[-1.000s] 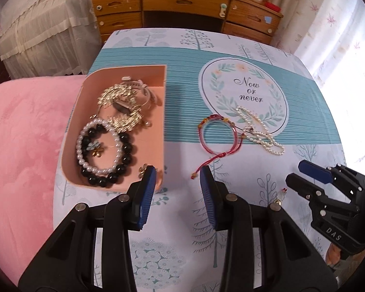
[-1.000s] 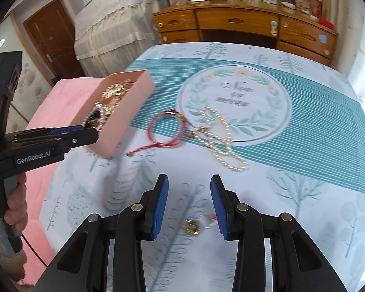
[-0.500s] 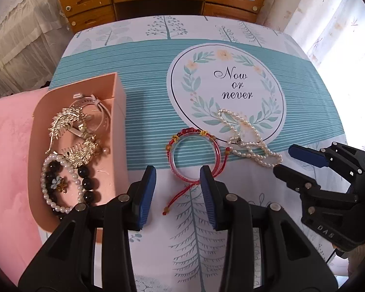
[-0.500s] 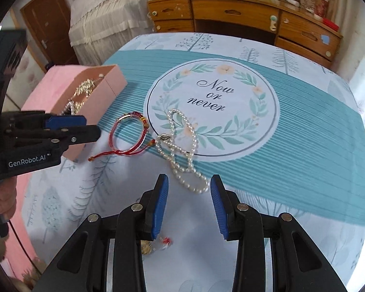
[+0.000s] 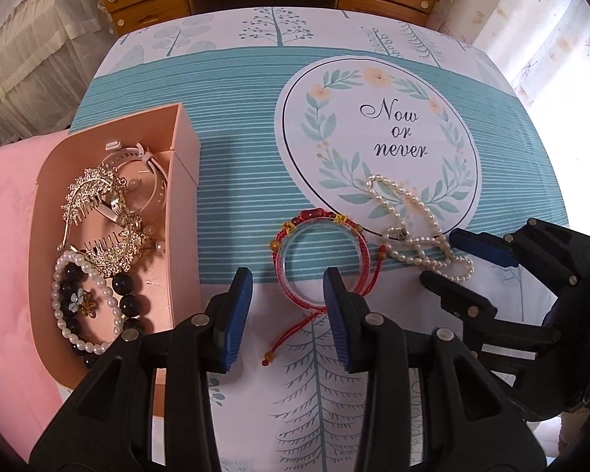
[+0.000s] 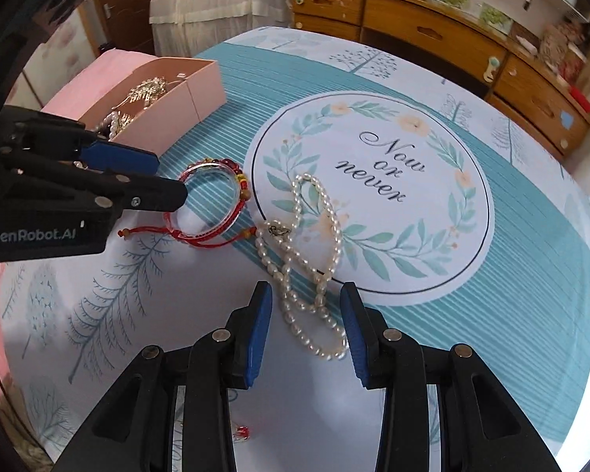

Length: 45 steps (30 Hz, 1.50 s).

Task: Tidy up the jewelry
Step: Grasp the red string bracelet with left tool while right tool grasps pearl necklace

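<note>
Both tools, lowered since before, gape empty over red bracelet (image 5: pixel 321 259) and pearl necklace (image 6: pixel 306 271), bare cloth around.

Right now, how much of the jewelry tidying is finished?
Partly. The pink box already holds hair combs and bead bracelets. In hand: nothing yet; the open left gripper hovers over the red bracelet, the open right gripper over the pearl necklace. Both still lie on the tablecloth.

Small red trinket (image 6: pixel 241 430) half hidden under right gripper, black beads (image 5: pixel 131 303) partly behind box wall (image 5: pixel 182 236)
</note>
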Each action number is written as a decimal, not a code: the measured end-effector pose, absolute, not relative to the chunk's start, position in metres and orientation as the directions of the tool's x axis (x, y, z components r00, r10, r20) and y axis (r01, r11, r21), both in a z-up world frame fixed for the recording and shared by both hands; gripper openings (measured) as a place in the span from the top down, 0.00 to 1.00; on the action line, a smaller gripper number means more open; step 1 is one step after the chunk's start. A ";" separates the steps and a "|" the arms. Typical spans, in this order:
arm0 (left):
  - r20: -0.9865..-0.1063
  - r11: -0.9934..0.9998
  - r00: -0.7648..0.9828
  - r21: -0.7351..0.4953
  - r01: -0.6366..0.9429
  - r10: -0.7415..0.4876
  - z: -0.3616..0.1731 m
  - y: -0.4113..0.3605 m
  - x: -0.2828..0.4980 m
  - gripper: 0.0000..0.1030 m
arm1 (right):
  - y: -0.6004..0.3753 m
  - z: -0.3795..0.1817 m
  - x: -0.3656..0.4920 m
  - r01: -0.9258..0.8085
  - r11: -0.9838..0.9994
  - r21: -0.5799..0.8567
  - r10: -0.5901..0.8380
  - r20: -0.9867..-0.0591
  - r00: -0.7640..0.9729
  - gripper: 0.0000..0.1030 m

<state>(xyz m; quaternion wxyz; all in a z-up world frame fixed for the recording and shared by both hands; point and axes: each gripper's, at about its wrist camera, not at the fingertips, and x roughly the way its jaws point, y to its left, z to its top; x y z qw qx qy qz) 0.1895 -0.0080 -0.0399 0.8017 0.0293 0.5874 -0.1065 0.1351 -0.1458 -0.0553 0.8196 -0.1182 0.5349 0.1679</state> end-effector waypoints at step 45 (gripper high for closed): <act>-0.888 0.974 0.405 -0.171 0.145 -0.216 0.043 0.018 0.177 0.96 | -0.188 0.074 0.103 -0.233 0.946 0.225 0.321 -0.735 0.597 0.91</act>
